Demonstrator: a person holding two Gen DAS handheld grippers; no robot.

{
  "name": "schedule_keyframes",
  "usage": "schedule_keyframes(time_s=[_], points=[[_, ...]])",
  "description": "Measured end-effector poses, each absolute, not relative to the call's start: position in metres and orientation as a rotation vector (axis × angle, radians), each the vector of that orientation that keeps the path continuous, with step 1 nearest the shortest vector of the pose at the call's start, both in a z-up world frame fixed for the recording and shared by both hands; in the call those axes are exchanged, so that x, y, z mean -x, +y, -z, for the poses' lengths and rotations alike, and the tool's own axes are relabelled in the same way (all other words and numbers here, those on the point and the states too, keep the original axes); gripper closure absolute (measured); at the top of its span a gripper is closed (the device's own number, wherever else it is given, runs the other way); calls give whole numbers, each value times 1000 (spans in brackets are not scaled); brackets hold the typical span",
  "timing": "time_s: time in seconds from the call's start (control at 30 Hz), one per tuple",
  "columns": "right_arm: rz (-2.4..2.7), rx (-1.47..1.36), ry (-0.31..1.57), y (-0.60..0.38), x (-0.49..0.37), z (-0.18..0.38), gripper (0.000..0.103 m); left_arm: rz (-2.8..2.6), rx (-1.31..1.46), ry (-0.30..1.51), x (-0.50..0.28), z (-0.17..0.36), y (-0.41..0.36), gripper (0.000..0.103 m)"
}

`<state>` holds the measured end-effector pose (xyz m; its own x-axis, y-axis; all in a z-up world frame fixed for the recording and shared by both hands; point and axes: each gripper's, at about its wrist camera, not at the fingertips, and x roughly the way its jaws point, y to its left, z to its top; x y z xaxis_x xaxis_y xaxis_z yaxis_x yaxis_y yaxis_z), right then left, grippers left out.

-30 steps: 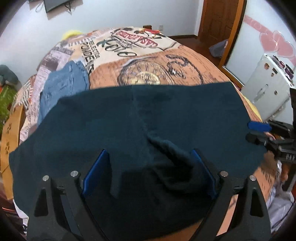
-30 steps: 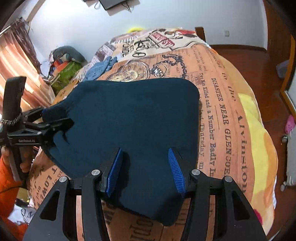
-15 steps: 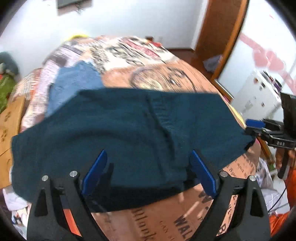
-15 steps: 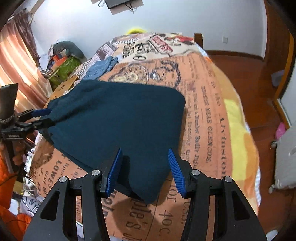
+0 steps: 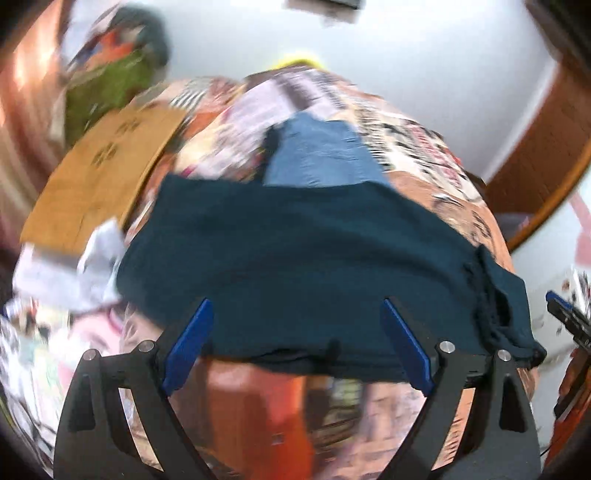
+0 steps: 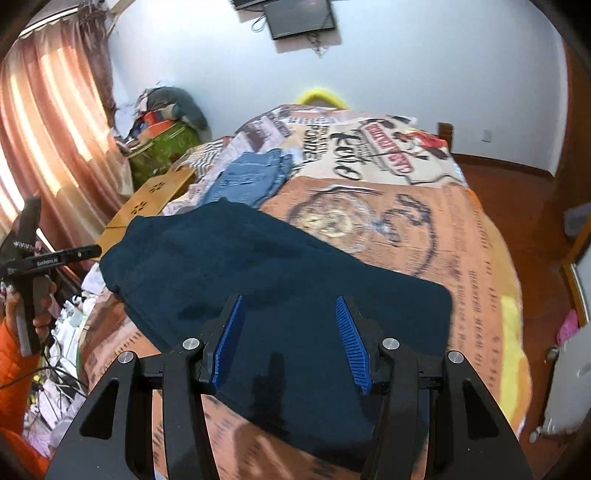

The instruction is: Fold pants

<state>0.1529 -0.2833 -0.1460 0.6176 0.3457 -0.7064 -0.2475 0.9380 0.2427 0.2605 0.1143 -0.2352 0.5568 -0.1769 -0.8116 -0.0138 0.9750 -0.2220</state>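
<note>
The bed, covered by a newspaper-print spread in orange, cream and yellow, was seen to fill most of both wrist views. A white wall was shown behind it, carrying a dark screen, with reddish curtains at the left of the right wrist view and a wooden floor at the right.

The dark teal pants were laid folded and roughly flat on the near part of the bed, their near edge close to the bed's near edge; in the left wrist view the pants were rendered with motion blur, and a bunched, wrinkled end was seen at the right. A folded pair of blue jeans was placed farther back on the bed, partly overlapped by the far edge of the pants in the left wrist view.

A light wooden board was shown beside the bed.

The right gripper was held above the near end of the pants with its blue pads spread wide and nothing held between them. The left gripper was likewise held wide open and empty over the near edge of the pants; seen from the right wrist, it stood just beside the pants' left end, apart from the cloth.
</note>
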Motion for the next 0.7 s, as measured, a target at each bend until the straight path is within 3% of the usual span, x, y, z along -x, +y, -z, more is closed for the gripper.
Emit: schedule_keyframes(time_s=[0.27, 0.7], points=[[-383, -76, 945, -229, -175, 176, 55, 53, 476, 1091, -248, 302, 183, 11], [-358, -34, 1006, -213, -174, 196, 54, 276, 810, 1134, -273, 347, 188, 11]])
